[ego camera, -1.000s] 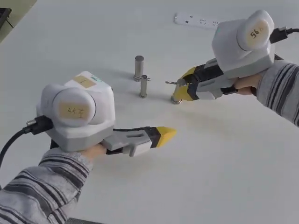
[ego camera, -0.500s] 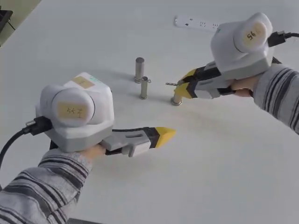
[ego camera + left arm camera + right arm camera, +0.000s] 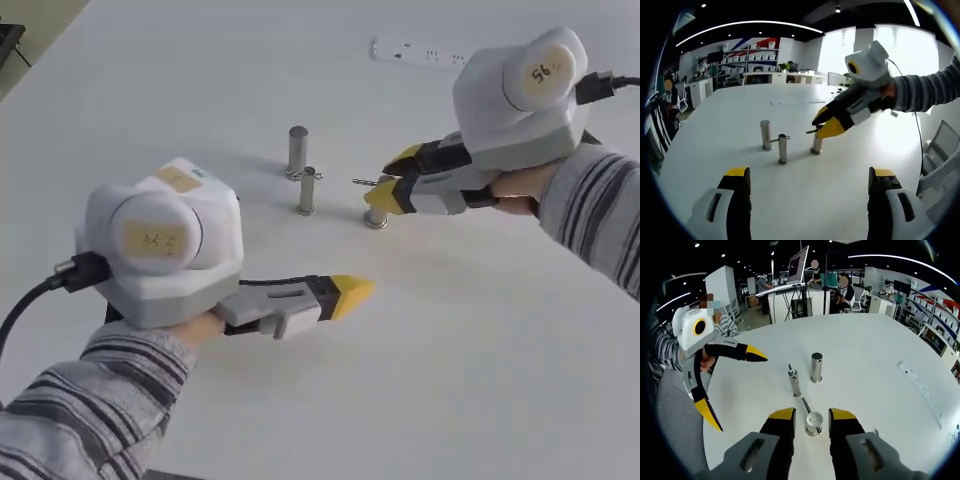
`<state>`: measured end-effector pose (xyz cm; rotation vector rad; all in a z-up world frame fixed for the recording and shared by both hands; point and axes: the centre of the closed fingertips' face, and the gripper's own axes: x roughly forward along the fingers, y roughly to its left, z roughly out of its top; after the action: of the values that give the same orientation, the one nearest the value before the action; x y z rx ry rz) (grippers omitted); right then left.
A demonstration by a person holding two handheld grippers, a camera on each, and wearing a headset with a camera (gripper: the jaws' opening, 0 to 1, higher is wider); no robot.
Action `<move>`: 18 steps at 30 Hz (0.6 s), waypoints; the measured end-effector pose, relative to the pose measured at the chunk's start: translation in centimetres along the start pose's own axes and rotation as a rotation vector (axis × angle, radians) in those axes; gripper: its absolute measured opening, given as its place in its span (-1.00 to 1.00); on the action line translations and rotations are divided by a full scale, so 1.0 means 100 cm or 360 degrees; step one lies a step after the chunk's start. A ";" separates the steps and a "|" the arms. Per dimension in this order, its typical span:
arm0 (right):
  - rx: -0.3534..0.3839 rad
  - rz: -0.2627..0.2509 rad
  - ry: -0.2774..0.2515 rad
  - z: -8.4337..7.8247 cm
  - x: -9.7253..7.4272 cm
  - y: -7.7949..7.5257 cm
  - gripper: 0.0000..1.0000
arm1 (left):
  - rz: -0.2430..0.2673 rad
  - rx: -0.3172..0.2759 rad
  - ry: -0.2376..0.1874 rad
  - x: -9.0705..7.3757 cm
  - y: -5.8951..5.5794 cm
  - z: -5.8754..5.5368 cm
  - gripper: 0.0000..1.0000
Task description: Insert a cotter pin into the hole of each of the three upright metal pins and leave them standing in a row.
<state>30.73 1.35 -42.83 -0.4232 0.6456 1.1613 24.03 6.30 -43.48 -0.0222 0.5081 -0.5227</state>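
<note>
Three pins: all upright in a loose row on the white table (image 3: 480,330), upper middle of the head view. I'll call them the far pin (image 3: 298,150), middle pin (image 3: 307,190) and near pin (image 3: 375,217).
Done so far: the middle pin already carries the first cotter pin (image 3: 316,172) through its top. The far pin looks bare to me.
Step in hand: the second cotter pin (image 3: 364,181) is going into the near pin. Its thin tip pokes out left of the pin top, so I'd say it's threaded or pretty much there.
Right gripper (image 3: 386,178): it sits right over the near pin. The jaws are partly apart and straddle the pin top, with a gap each side in the right gripper view. It's not clamped on anything I can see.
Left gripper (image 3: 810,172): lower middle of the head view, well apart from the pins. The jaws are spread wide and hold nothing.
Next move: my guess is back the right gripper straight off without nudging the near pin, then sort out a cotter for the far pin.
</note>
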 end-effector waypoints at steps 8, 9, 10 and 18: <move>0.0219 -0.0027 -0.0202 0.036 0.009 -0.002 -0.47 | 0.0004 0.0009 0.0007 -0.001 0.000 -0.002 0.95; 0.0222 -0.0033 -0.0208 0.037 0.011 -0.002 -0.47 | 0.0004 0.0008 0.0008 -0.001 -0.001 -0.002 0.95; 0.0215 -0.0045 -0.0218 0.040 0.015 -0.002 -0.46 | 0.0005 0.0008 0.0008 -0.002 -0.001 -0.002 0.95; 0.0276 -0.0086 -0.0232 0.052 0.038 -0.002 -0.51 | 0.0004 0.0012 0.0003 -0.004 0.000 -0.002 0.95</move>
<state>33.12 7.17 -41.44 -0.2057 0.5985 1.0646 23.66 6.53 -43.48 -0.0141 0.5079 -0.5219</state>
